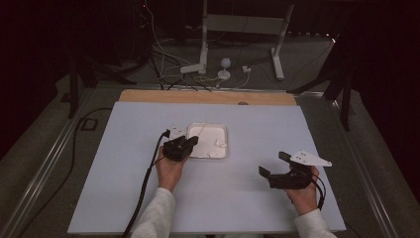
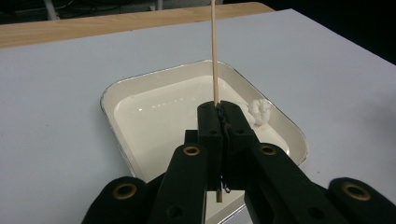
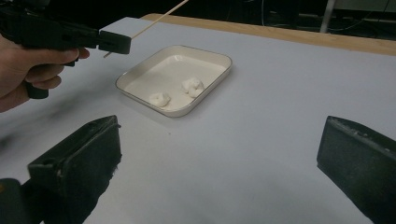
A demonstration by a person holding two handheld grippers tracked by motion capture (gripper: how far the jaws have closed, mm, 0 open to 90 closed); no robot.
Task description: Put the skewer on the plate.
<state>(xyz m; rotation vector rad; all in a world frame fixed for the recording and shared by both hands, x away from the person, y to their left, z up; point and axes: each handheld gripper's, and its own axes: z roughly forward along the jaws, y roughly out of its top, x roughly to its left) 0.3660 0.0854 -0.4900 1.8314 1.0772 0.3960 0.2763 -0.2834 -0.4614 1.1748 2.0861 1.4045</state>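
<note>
Left gripper view: left gripper point(image 2: 223, 112) jaws pinch thin wooden skewer point(image 2: 215, 51); right gripper point(image 1: 275, 164) jaws gape.

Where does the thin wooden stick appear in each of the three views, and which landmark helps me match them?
High view: the stick is a faint line rising from the left gripper over the tray's near-left corner.
Left gripper view: centre, clamped between the shut jaws, running to the top edge.
Right gripper view: top left, slanting up and right from the left gripper.
Shared landmark: the white tray, with two white lumps inside.
</note>
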